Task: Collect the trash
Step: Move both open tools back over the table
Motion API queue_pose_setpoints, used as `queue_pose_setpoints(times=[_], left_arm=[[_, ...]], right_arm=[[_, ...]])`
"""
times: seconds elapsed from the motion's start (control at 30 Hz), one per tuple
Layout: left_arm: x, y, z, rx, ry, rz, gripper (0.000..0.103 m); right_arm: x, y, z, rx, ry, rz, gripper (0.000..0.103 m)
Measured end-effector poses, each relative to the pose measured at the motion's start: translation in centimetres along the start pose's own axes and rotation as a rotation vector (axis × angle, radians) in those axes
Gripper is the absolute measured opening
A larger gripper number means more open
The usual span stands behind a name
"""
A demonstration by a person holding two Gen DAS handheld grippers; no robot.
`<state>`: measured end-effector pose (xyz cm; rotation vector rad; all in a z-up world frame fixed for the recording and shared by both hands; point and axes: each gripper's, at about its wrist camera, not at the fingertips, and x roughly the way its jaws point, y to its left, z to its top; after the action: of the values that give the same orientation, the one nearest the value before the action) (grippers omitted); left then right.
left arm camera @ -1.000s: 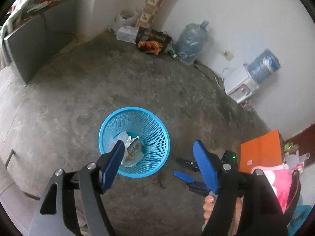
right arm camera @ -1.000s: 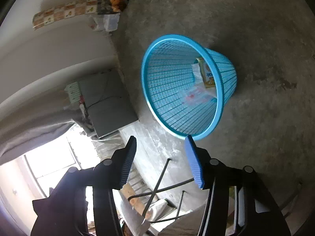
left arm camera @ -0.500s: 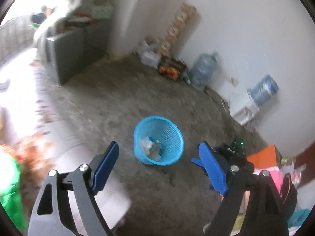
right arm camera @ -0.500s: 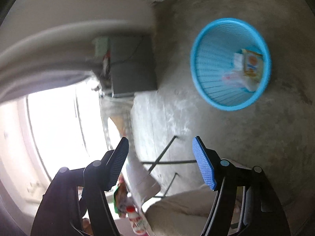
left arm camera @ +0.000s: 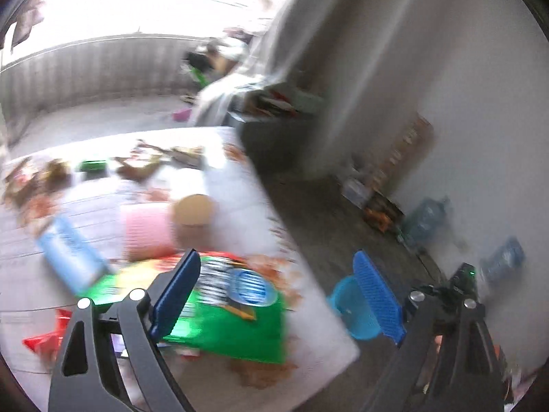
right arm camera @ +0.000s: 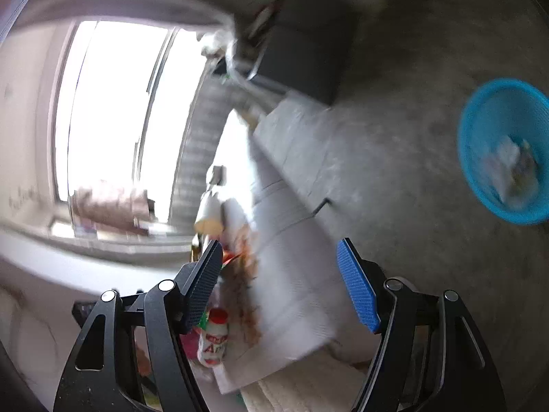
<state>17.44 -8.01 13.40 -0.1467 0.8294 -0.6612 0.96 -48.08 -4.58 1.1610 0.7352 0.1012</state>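
Left gripper: we hold it tilted down over the table, blue ribbed pads on black linkage arms; its jaws are opening, already wide, with nothing between them.
Right gripper: we point it downward past the table edge, rolled so the room looks turned on its side; its jaws stand apart and empty, one pad bright blue, the other in shadow.
Hand: only a sliver of skin shows under the right gripper's black body, at the lower right of the left wrist view.
Table: a white, flat, woven-looking cover with reddish-brown patches; the view is motion-blurred.
Green packet: glossy, flat and rectangular, lying on the table just beyond our left gripper's pad.
Other trash on the table: a light blue flat pack, a pink ribbed cup beside a tan round lid, and red wrappers at the near edge; details are too blurred to read.
Small bottle: white with a red cap and red lettering, upright near the table edge.
Trash basket: blue plastic lattice, round and tapered, on the rough grey concrete floor, well apart from the table, with pale papers inside.
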Motion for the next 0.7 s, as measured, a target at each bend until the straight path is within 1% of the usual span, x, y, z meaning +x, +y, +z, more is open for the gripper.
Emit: queue_pose_setpoints(times=[0.07, 0.17, 0.23, 0.3, 0.33, 0.4, 0.47, 0.53, 0.6, 0.63, 0.7], left_arm=[[-0.3, 3.2, 0.7, -0.055, 0.017, 0.018, 0.091], [0.0, 7.5, 1.4, -0.143, 0.059, 0.058, 0.091], [0.9, 10.0, 1.8, -0.199, 0.093, 0.077, 0.091], [1.7, 12.4, 2.2, -0.247, 0.124, 0.096, 0.091], [2.2, 13.2, 2.3, -0.269, 0.138, 0.102, 0.091], [3.4, 15.0, 2.7, -0.303, 0.176, 0.093, 0.091], [5.2, 15.9, 3.1, -0.323, 0.212, 0.087, 0.091], [6.8, 16.7, 3.7, -0.335, 0.245, 0.082, 0.091], [8.5, 17.2, 4.1, -0.342, 0.284, 0.085, 0.091], [9.2, 17.3, 4.3, -0.341, 0.301, 0.083, 0.091], [10.7, 17.5, 4.6, -0.338, 0.343, 0.078, 0.091]], right_arm=[[2.4, 3.3, 0.3, -0.072, 0.046, -0.01, 0.067], [5.2, 7.1, 0.4, -0.168, 0.094, -0.025, 0.067], [7.5, 10.0, 0.3, -0.261, 0.117, -0.051, 0.067], [10.1, 13.3, -0.1, -0.376, 0.135, -0.095, 0.067], [11.0, 14.2, -0.3, -0.413, 0.145, -0.103, 0.067], [14.0, 16.8, -0.8, -0.507, 0.184, -0.121, 0.067], [16.2, 18.4, -1.0, -0.569, 0.206, -0.141, 0.067], [19.1, 19.8, -1.3, -0.644, 0.219, -0.172, 0.063], [21.3, 21.3, -1.6, -0.712, 0.238, -0.188, 0.054], [22.4, 22.1, -1.9, -0.749, 0.242, -0.199, 0.052], [24.6, 23.0, -2.4, -0.834, 0.24, -0.23, 0.046]])
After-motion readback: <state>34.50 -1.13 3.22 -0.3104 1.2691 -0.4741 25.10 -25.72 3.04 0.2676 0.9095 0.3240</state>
